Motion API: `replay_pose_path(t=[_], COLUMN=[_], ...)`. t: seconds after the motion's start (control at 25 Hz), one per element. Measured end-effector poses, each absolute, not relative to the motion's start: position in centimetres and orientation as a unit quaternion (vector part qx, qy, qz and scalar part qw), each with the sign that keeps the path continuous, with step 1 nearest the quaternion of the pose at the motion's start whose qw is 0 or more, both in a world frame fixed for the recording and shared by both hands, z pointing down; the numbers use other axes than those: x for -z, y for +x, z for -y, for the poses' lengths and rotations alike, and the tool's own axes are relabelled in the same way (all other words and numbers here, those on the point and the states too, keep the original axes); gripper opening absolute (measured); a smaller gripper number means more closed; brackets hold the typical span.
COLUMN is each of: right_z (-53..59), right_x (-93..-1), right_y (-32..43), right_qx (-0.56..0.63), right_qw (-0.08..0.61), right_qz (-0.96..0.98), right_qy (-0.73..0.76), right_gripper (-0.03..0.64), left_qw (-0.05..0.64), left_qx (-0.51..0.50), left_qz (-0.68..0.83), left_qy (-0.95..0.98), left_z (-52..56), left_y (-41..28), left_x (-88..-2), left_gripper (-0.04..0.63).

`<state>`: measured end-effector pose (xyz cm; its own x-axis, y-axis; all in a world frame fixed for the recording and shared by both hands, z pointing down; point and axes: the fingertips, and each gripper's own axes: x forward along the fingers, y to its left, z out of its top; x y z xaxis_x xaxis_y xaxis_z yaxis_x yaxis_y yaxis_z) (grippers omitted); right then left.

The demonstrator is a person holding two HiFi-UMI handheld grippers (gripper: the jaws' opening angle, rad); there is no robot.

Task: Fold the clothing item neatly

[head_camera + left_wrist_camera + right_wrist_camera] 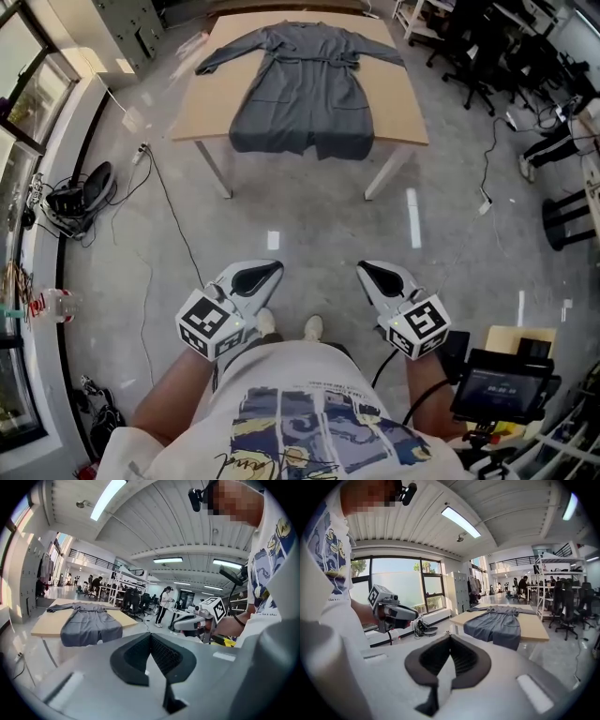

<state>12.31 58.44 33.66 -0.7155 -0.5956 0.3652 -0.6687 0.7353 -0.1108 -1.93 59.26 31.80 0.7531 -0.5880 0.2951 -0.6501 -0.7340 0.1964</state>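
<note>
Nothing of the fold has begun, by the look of it. Both pairs of tongs are shut tight with nothing between them. The left tongs (255,277) and the right tongs (377,276) sit low in the head view, close to the person's body and just above the shoes (289,325), well apart from the work. The grey robe (302,84) lies spread flat on the wooden worktop (401,120) at the top centre of the frame. Its sleeves are stretched out to either side, a belt crosses the waist, and the hem hangs a little over the near edge. A stretch of floor (309,211) lies between the person and it. Each gripper view shows closed pads with the garment far off behind them. I'd judge that everything is left to do: walking up, bringing the sleeves in, then folding the body over.
</note>
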Motion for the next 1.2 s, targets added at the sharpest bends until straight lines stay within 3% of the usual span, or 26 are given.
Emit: replay_pose_path(t=[0.72, 1.2], right_z=[-56.1, -46.8], right_x=[-36.7, -36.6], right_y=[16.2, 15.3], right_qx=[-0.132, -0.119], right_qw=[0.147, 0.171], right_qz=[0.930, 0.912], right_qy=[0.309, 0.354], right_gripper=[0.006, 0.017], left_qw=[0.151, 0.151], left_qx=[-0.112, -0.091], left_qz=[0.373, 0.325], left_qy=[0.909, 0.929], left_z=[-56.2, -45.4], left_y=[1.4, 0.8], left_x=[-32.1, -33.3], left_gripper=[0.006, 0.006])
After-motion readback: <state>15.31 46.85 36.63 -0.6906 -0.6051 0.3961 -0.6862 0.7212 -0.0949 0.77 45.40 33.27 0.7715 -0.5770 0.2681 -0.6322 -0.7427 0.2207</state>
